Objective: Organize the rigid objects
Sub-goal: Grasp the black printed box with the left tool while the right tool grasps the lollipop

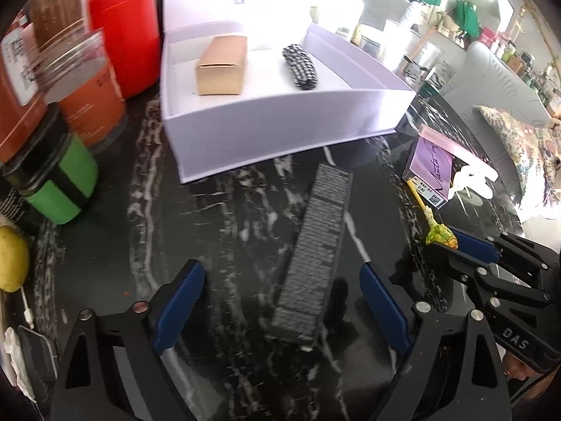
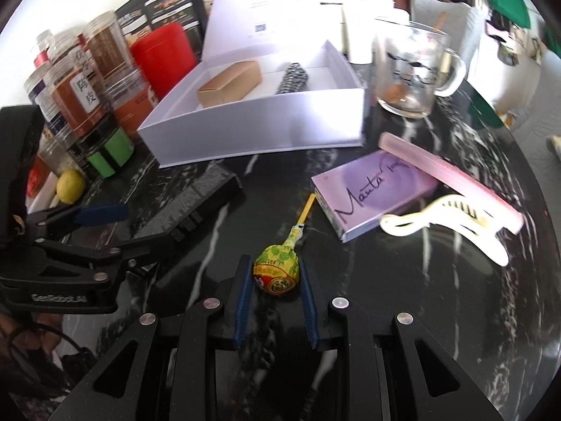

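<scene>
The left gripper [image 1: 282,301] hangs low over the table [image 1: 217,217] with its blue pads spread wide, and a long dark grey box [image 1: 317,249] lies on the black marble between them, tilted, touching neither pad. The right gripper [image 2: 273,293] has its pads drawn in close on either side of the round head of a lollipop [image 2: 277,272] in a yellow-green wrapper; whether they press it or only flank it I cannot tell. The lollipop rests on the table, its yellow stick pointing away toward a purple box [image 2: 368,189] with dark script on its lid. Just right of that box lie a cream hair claw [image 2: 445,221] and a long pink bar [image 2: 452,175] leaning on the box's far edge. Farther off sits an open white box [image 1: 280,119]; inside it a small kraft carton [image 1: 222,65] stands on the left and a black-and-white checked object [image 1: 300,66] lies to its right, the two apart. A glass mug [image 2: 410,70] stands to the right of the white box. To its left cluster a red canister [image 1: 126,31], clear jars with orange contents [image 1: 87,94], and a green-banded black tin [image 1: 59,179], with a lemon [image 1: 12,259] at the near left edge
</scene>
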